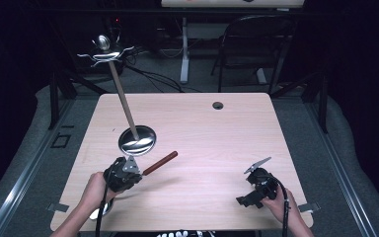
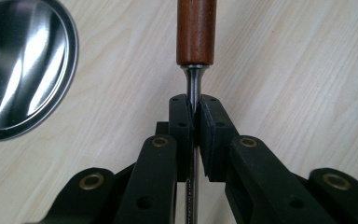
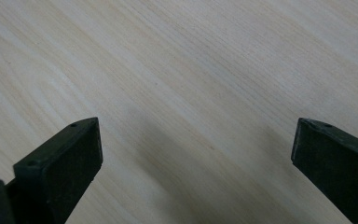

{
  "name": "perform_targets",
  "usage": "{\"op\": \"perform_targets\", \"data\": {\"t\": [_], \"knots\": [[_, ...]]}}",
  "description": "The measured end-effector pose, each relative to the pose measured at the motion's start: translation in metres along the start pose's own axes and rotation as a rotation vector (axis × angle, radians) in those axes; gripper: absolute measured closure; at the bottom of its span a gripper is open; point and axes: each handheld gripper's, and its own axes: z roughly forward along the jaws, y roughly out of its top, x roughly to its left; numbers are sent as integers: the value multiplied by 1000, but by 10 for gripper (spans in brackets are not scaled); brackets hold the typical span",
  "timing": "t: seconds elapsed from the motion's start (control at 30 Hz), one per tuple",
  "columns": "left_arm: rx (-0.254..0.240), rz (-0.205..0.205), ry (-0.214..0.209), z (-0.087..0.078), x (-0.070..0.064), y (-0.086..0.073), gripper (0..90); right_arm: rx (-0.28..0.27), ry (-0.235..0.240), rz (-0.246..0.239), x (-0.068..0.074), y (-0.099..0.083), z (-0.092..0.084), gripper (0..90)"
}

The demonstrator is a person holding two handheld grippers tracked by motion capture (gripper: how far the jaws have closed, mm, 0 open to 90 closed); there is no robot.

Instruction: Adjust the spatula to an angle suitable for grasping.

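The left gripper (image 2: 194, 116) pinches the metal shank of a wooden-handled utensil (image 2: 195, 32), lifted near the stand (image 1: 137, 139); next, hanging it calls for raising.

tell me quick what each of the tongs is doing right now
Left tongs: closed on the metal shank of a wooden-handled utensil.
Right tongs: open, holding nothing, over the bare table.
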Motion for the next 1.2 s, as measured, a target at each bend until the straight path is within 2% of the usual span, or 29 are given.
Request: {"op": "perform_targets", "data": {"t": [0.03,0.07,0.1,0.2,0.27,0.37,0.43,0.57,0.67,0.73,0.87,0.9,1.03,1.2], "knots": [[-6,-5,1,-1,1,-1,844,0,0,0,0,0,0,16],[-16,-11,2,-3,2,-2,844,-35,0,28,1,-2,2,16],[-32,-23,4,-4,3,-3,844,-12,-1,8,0,-1,1,16],[-65,-51,12,-10,7,-6,845,-13,5,12,0,-1,0,16],[-69,-61,18,-13,9,-8,844,-13,2,8,0,-1,1,16],[-65,-61,29,-15,10,-9,845,9,3,-9,-1,0,0,16],[-69,-64,34,-17,11,-9,845,-18,2,16,0,-1,1,16],[-97,-72,34,-21,12,-11,845,0,1,4,-2,0,1,16],[-97,-73,41,-22,12,-12,846,-1,7,6,-1,1,1,16],[-92,-70,53,-25,11,-13,846,5,-8,-2,-1,1,0,16],[-97,-83,57,-28,11,-14,847,-5,-1,5,-1,0,1,16],[-100,-85,60,-29,11,-15,847,-23,-1,20,0,0,2,16],[-106,-89,65,-34,12,-16,848,2,-9,-2,-1,0,0,16],[-123,-95,82,-42,14,-18,848,-2,-4,0,-1,0,0,16]]}}
